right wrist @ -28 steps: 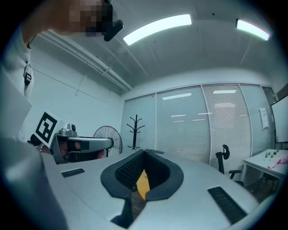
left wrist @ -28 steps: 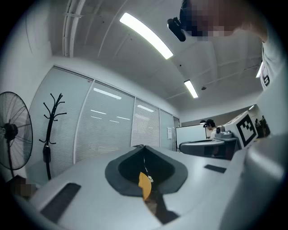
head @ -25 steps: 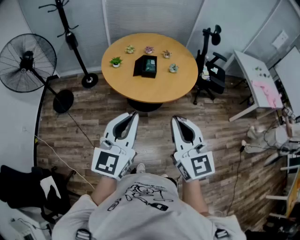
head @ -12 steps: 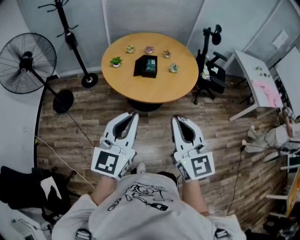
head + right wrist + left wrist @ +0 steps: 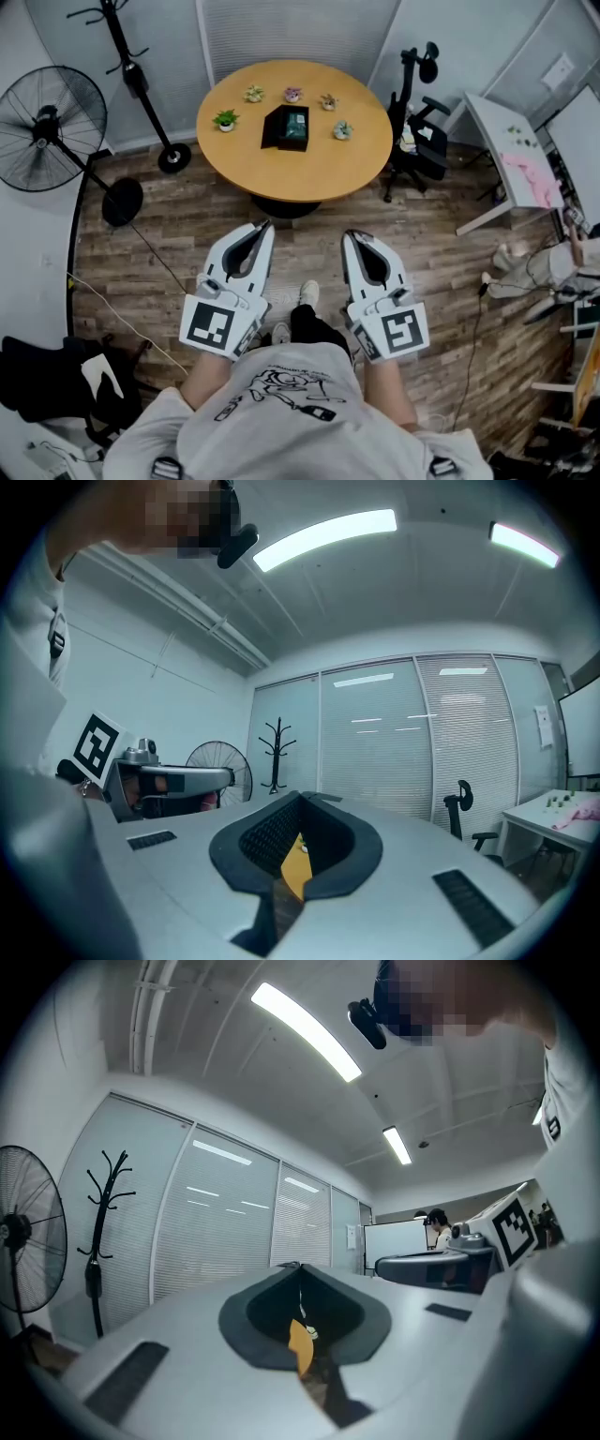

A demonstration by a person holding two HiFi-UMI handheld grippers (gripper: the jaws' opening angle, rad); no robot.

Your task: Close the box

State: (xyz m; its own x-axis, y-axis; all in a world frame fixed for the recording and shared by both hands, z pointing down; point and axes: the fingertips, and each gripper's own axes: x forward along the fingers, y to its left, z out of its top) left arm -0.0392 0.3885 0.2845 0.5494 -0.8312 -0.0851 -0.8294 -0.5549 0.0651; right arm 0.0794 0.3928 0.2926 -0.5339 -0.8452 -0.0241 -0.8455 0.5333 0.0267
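Distance is the first trouble: the box [image 5: 286, 128] sits near the middle of the round table [image 5: 319, 178], well apart from both grippers, which hang level over the wooden floor [image 5: 169, 253]. The left gripper [image 5: 263, 226] and the right gripper [image 5: 351, 235] each have their jaws together with nothing between them, so any contact would likely be a push with a closed tip. Small potted plants [image 5: 225, 119] ring the box closely; a wide sweep could knock one over, and a hard shove might slide the box across the tabletop rather than fold it shut.
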